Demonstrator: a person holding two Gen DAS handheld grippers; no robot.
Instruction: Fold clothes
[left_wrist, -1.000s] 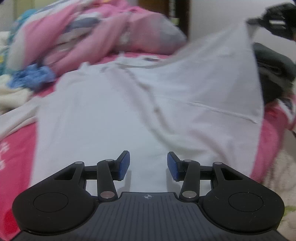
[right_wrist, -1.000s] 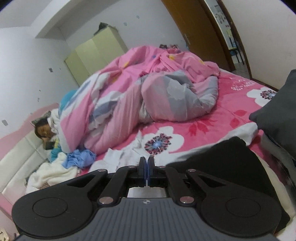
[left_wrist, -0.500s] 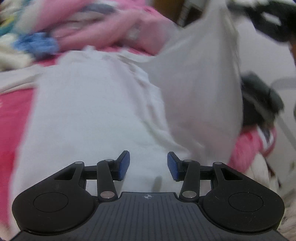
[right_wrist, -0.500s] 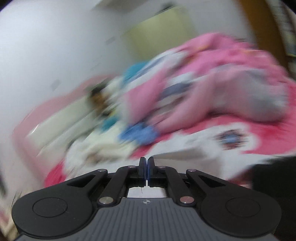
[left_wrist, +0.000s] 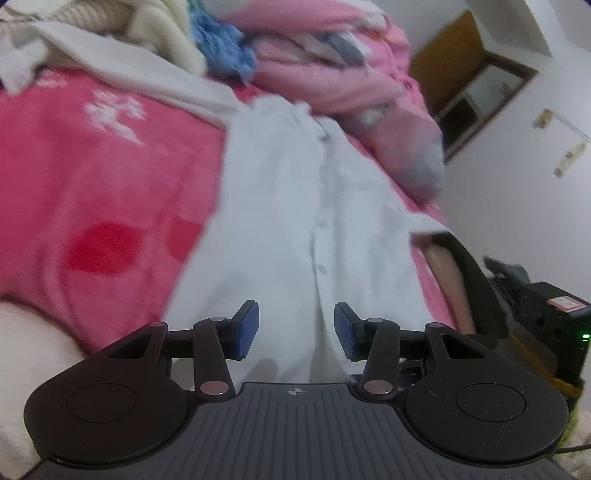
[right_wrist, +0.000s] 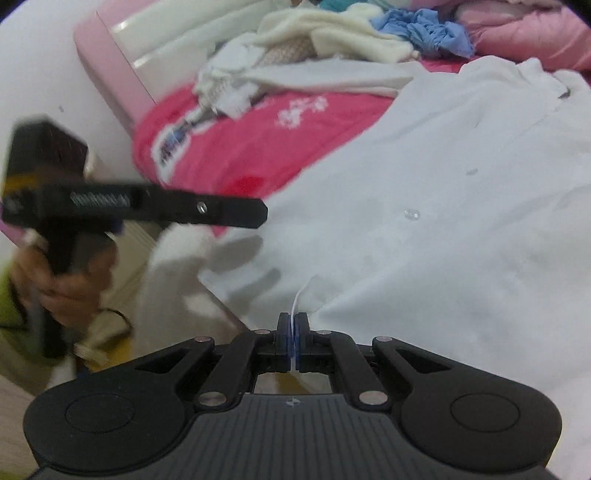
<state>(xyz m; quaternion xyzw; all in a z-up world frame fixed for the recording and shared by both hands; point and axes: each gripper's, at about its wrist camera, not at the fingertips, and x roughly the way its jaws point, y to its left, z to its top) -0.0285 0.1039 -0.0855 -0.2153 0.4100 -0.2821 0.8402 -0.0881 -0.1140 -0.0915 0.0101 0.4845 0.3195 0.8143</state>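
A white button-front shirt (left_wrist: 295, 206) lies spread lengthwise on the pink bed, its collar at the far end. My left gripper (left_wrist: 296, 329) is open and empty, hovering just above the shirt's near hem. In the right wrist view the same shirt (right_wrist: 461, 206) fills the right side. My right gripper (right_wrist: 293, 334) is shut on a thin edge of the white shirt near its lower hem. The left gripper also shows in the right wrist view (right_wrist: 264, 212), seen side-on at the left, held in a hand.
A pink floral bedsheet (left_wrist: 103, 192) lies left of the shirt. A pile of cream (right_wrist: 332, 37) and blue (right_wrist: 424, 26) clothes and a pink quilt (left_wrist: 351, 74) lie at the far end. A pink headboard (right_wrist: 107, 74) stands at left. A black device (left_wrist: 546, 325) sits at right.
My right gripper has swung down and left across the shirt, bringing the raised white cloth down flat. My left gripper has tilted left above the hem and stayed open.
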